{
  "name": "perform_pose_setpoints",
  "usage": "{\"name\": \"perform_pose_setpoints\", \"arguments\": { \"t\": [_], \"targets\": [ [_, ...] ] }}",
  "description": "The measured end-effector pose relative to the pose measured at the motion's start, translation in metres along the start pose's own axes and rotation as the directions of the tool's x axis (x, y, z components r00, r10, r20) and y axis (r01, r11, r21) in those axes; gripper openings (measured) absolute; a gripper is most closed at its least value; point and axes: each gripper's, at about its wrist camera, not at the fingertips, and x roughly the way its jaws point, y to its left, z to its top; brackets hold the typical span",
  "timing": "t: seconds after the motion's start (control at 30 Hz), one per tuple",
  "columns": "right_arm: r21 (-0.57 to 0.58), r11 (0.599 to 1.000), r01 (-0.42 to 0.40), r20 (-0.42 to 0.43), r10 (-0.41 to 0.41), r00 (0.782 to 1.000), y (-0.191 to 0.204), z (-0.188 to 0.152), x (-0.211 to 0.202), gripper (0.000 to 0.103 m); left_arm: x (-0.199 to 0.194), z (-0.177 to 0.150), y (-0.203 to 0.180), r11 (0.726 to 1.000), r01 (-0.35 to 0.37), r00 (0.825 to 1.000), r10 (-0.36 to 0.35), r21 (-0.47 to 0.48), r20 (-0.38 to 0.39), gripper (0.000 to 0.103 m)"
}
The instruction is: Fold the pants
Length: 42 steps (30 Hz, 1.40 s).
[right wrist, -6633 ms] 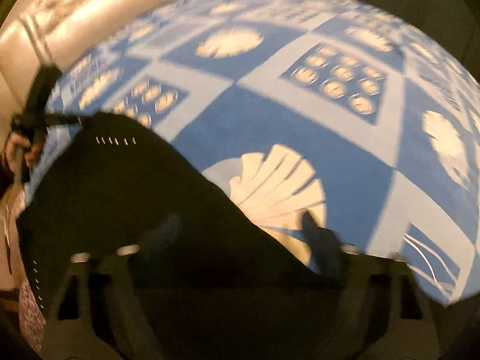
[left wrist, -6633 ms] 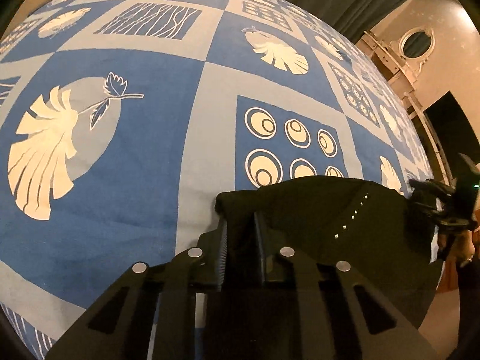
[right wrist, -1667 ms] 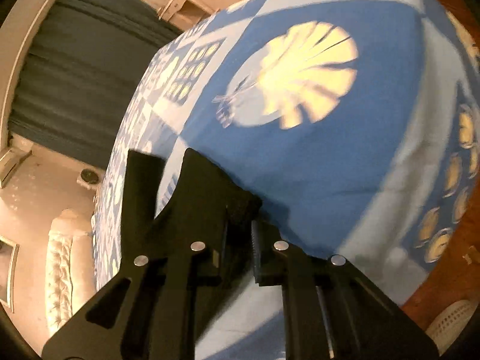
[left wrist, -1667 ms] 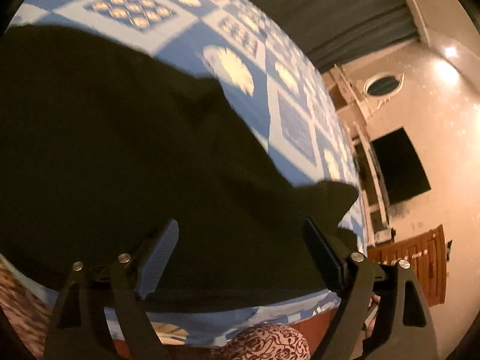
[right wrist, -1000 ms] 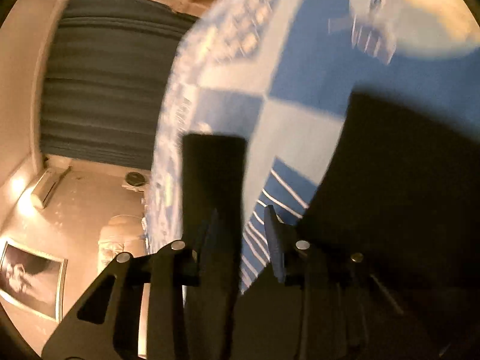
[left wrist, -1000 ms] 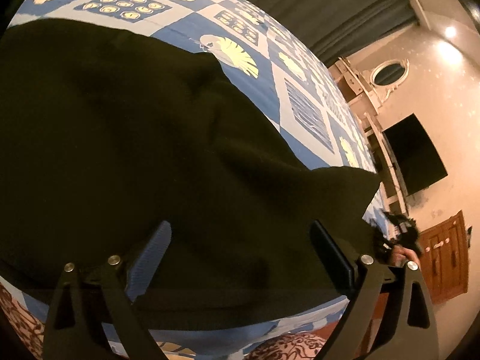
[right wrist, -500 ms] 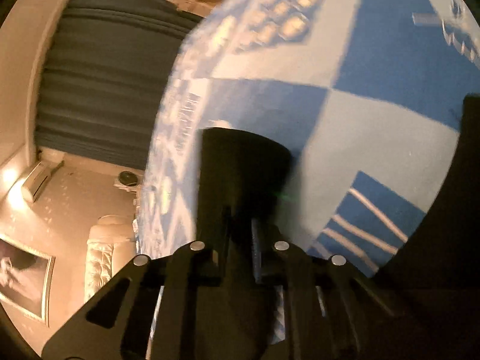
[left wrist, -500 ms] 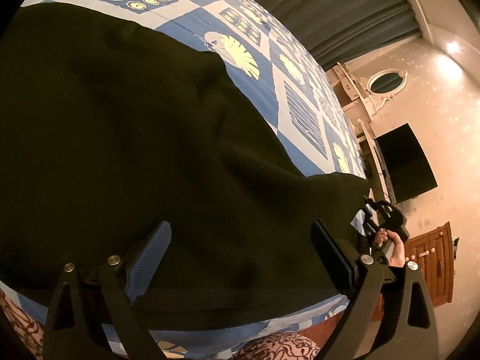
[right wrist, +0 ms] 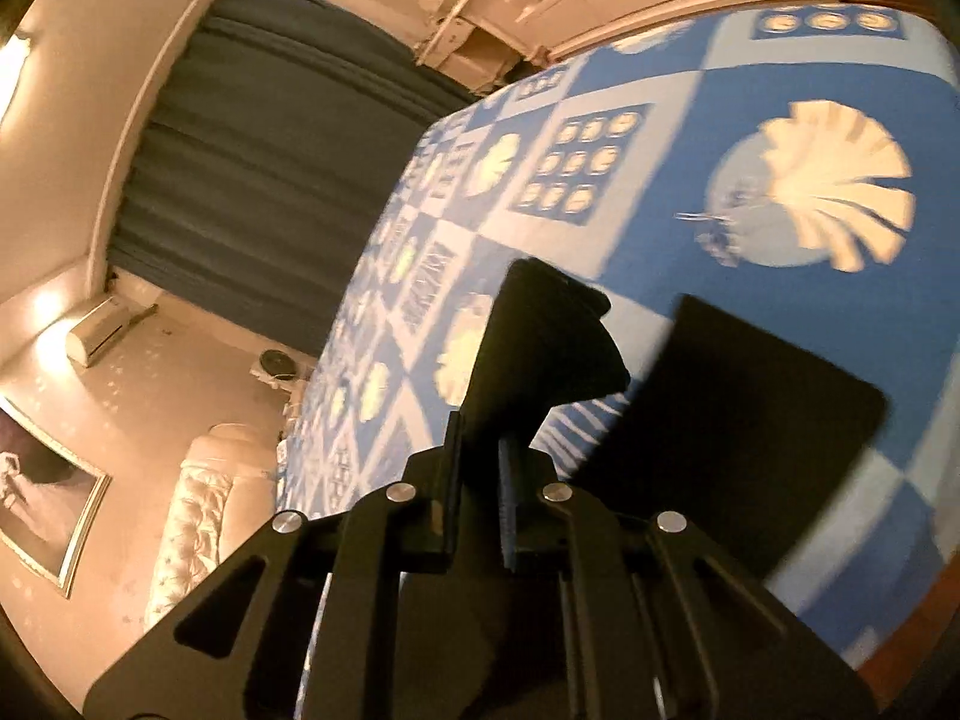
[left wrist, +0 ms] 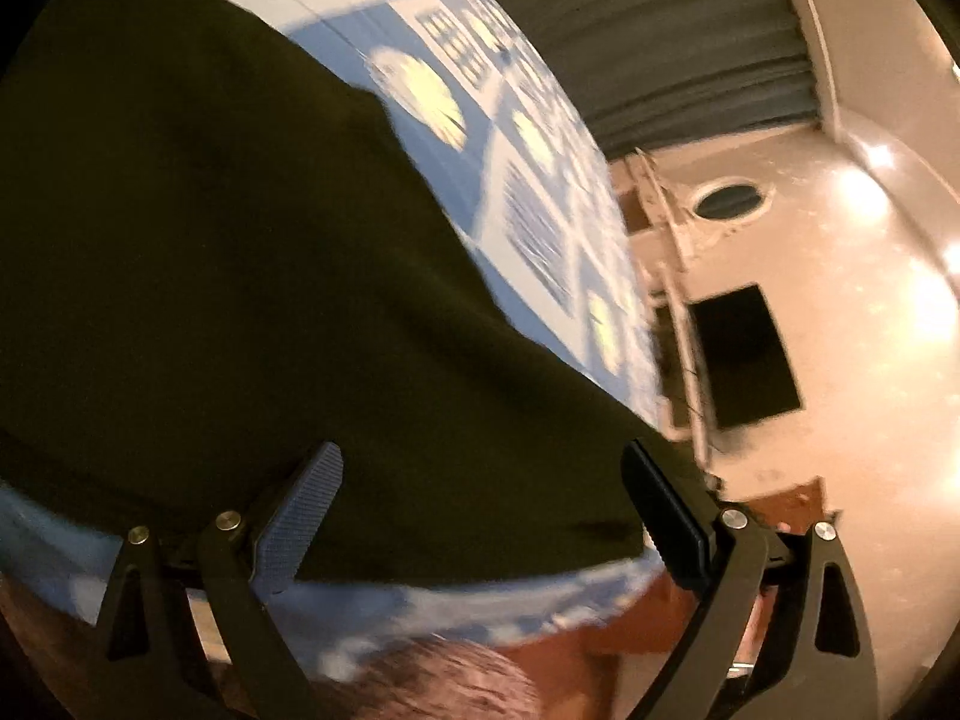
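Mid-fold: my right gripper jaws pinch a pants corner lifted off the bed, left gripper jaws spread over them; folds remain.

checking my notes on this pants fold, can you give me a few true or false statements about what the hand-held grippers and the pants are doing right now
1. The right hand-held gripper is shut on a bunched piece of the black pants. True.
2. The left hand-held gripper is clamped on the pants. False: its jaws stand wide open over the dark cloth, pinching nothing.
3. The pants lie on a blue and white patterned bedspread. True.
4. The bedspread is plain red. False: it has blue squares with pale shell and circle prints.
5. The piece in the right hand-held gripper lies flat on the bed. False: it stands up out of the jaws, above the bedspread.
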Motion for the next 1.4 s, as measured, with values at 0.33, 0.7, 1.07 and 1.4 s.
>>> {"name": "perform_pose_setpoints", "arguments": {
  "t": [0.33,0.7,1.07,1.4],
  "targets": [
    [0.078,0.997,-0.011,0.005,0.010,1.000,-0.034,-0.002,-0.025,0.008,0.078,-0.057,-0.043,0.973,0.176,0.963,-0.202,-0.153,-0.178,0.093],
    [0.159,0.986,-0.040,-0.124,0.060,0.990,-0.057,-0.042,0.002,0.041,0.105,-0.060,-0.039,0.981,0.094,0.993,-0.105,-0.171,-0.057,0.093],
    [0.210,0.976,-0.060,-0.121,0.087,0.989,-0.074,-0.046,0.006,0.055,0.111,-0.070,-0.058,0.993,-0.032,0.997,0.039,-0.109,0.064,0.093],
    [0.272,0.958,-0.093,-0.021,0.102,0.995,-0.088,-0.028,0.002,0.056,0.123,-0.064,-0.069,0.992,-0.125,0.991,0.125,0.005,0.050,0.022]
  ]
}}
